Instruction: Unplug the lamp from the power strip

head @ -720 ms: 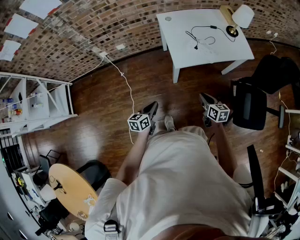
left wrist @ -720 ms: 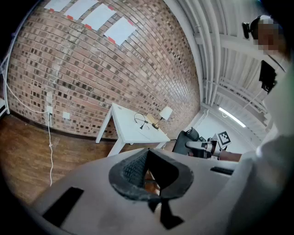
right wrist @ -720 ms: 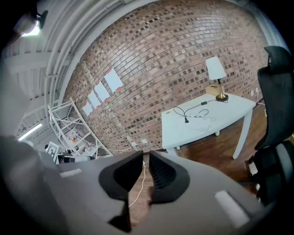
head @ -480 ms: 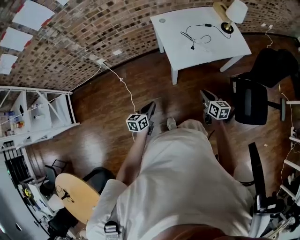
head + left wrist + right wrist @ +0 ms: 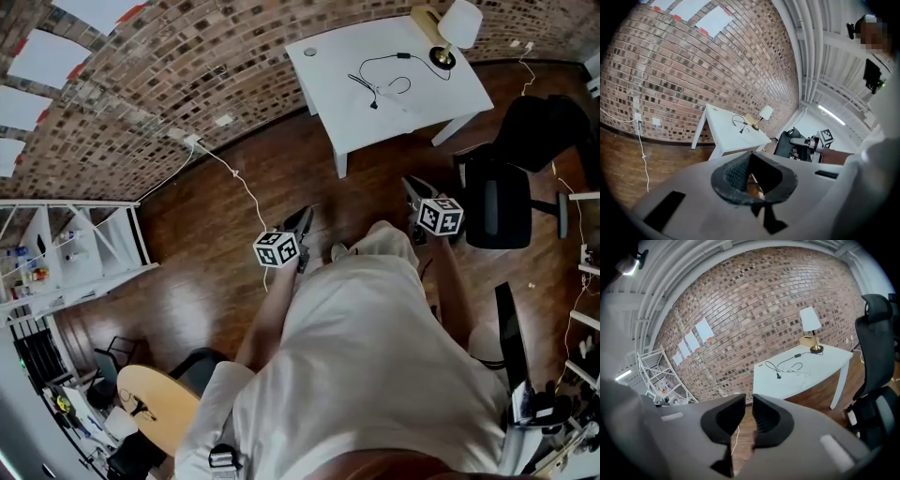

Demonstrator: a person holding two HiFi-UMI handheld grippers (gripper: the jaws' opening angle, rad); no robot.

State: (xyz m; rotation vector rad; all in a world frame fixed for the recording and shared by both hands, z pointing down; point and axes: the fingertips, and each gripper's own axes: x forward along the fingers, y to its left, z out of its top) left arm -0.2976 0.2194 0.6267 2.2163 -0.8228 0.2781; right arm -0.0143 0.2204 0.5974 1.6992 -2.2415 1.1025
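Note:
The lamp (image 5: 457,26), white shade on a brass base, stands at the far right corner of the white table (image 5: 424,101). A black cable (image 5: 378,77) loops from it across the tabletop. I cannot make out the power strip. Both grippers are held in front of the person's body over the wooden floor, well short of the table. The left gripper (image 5: 304,217) is shut with its tips touching (image 5: 750,157) and nothing in it. The right gripper (image 5: 411,187) shows only a narrow slit between its jaws (image 5: 748,401), with nothing inside. From the right gripper view the lamp (image 5: 809,320) and table (image 5: 820,369) lie ahead.
A black office chair (image 5: 502,202) stands right of the right gripper, close to the table's near right leg. A white cord (image 5: 246,192) runs over the floor from a wall outlet. White shelving (image 5: 89,248) is at the left, a round wooden table (image 5: 155,398) behind.
The head view has swung, so the table and lamp sit further left in the picture. The person has stepped forward. Both grippers keep their pose in front of the body.

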